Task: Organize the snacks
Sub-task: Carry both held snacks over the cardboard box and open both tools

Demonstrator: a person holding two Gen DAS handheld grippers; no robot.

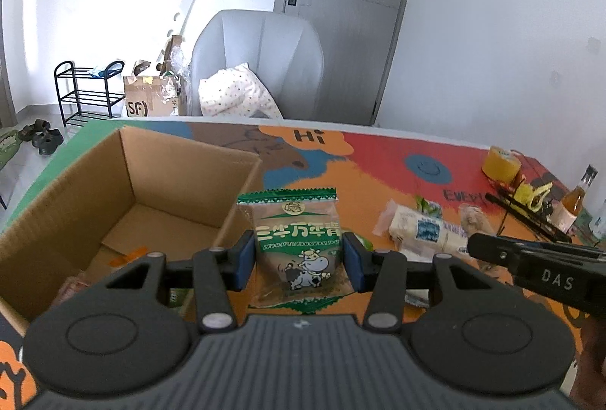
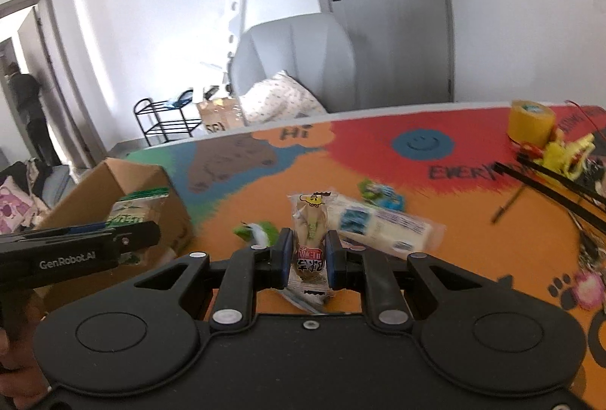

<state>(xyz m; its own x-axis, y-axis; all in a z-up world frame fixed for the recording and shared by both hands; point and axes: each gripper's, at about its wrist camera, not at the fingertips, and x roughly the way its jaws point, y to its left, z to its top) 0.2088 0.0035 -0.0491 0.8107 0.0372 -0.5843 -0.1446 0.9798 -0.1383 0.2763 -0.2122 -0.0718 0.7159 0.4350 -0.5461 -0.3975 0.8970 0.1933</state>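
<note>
Left gripper: fingers partly open, both pads pressed on the sides of a green cow-print snack packet, held upright above the table; the open cardboard box lies just left of the fingers. Right gripper: fingers drawn narrow, clamped on a slim red-labelled snack packet; a long white wrapped snack lies beyond its right finger.

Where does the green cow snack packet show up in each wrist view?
Left wrist: green cow packet at centre, clamped in the left gripper.
Right wrist: same packet at far left, before the cardboard box.
Shared landmark: the yellow tape roll.
</note>
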